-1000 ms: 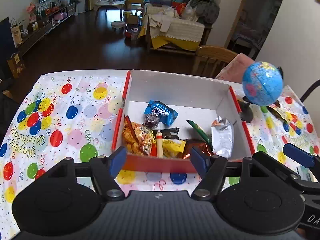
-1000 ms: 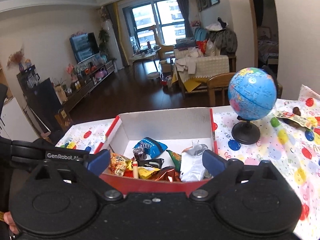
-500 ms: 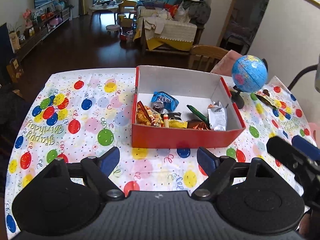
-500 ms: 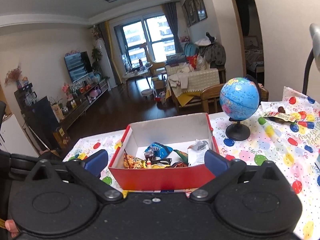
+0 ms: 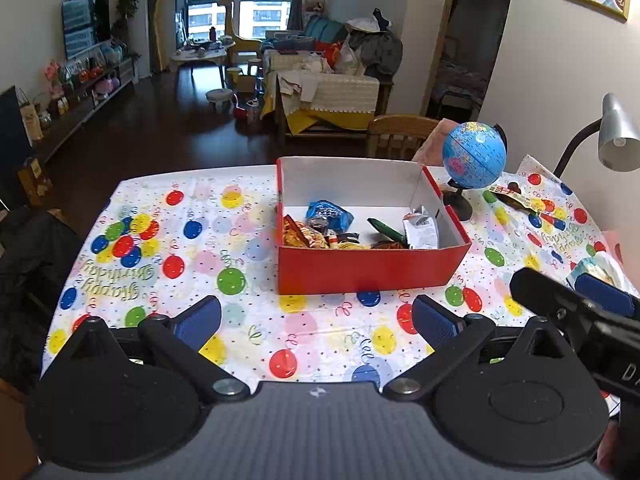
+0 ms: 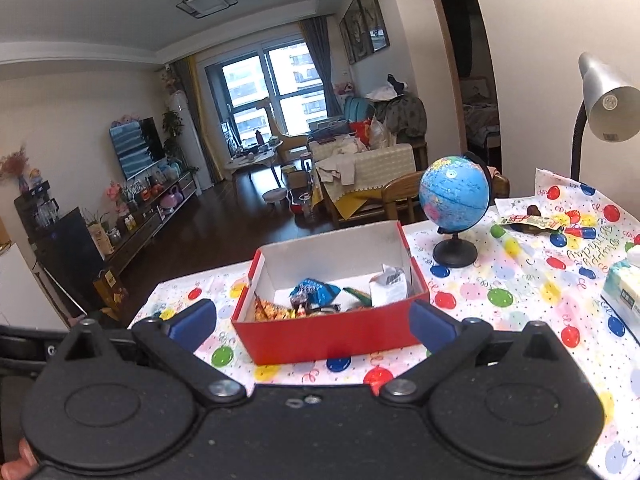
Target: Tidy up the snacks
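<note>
A table draped in a white plastic party cloth printed with coloured balloons (image 5: 168, 240) fills the foreground, with a dark-floored living room behind it. On the cloth sits a red cardboard box with a white inside (image 5: 372, 268), open at the top, its near wall facing the two tools. The snacks lie loose on the floor of this box: a silver foil packet (image 5: 421, 229) leaning against the right wall, a blue crinkled packet (image 5: 329, 213) toward the back, an orange-patterned bag (image 5: 301, 235) against the left wall, a slim green wrapper (image 5: 387, 230) between the blue and silver ones, and some darker wrappers near the front wall that are too jumbled to tell apart.

Just beside the box's far right corner stands a small blue globe on a black stand (image 6: 455, 196). A grey desk lamp on a bent black neck (image 6: 606, 96) rises at the right edge, and a pale tissue pack (image 6: 624, 292) rests on the cloth below it. A long yellow-and-red snack wrapper (image 6: 528, 221) lies on the cloth behind the globe, outside the box.

The left gripper (image 5: 316, 318) hangs over bare cloth short of the box, its blue-padded jaws spread wide after just opening, nothing between them. The right gripper (image 6: 312, 322) is likewise released, its jaws framing the box's near wall without touching it
</note>
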### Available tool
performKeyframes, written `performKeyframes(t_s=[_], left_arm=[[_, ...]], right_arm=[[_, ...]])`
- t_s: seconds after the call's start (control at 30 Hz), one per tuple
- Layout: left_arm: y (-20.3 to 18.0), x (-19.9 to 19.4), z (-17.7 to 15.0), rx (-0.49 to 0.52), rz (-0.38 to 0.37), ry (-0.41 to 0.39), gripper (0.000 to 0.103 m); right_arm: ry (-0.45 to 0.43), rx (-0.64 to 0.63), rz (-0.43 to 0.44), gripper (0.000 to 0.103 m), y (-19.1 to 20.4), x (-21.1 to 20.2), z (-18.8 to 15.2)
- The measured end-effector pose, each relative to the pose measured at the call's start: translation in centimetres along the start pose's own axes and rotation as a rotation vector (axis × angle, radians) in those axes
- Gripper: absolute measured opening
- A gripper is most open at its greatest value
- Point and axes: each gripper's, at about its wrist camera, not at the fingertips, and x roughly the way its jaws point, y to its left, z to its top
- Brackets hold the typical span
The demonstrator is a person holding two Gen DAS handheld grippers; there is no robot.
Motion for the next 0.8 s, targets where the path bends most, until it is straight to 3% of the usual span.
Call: performKeyframes(t_s=[0.8], left_arm=[[1.0,-3.0,-1.6,-0.031,0.01,-0.036,0.102]], right_arm=[[-0.044,0.005,-0.047,0.103,1.6,-2.4,-1.5]])
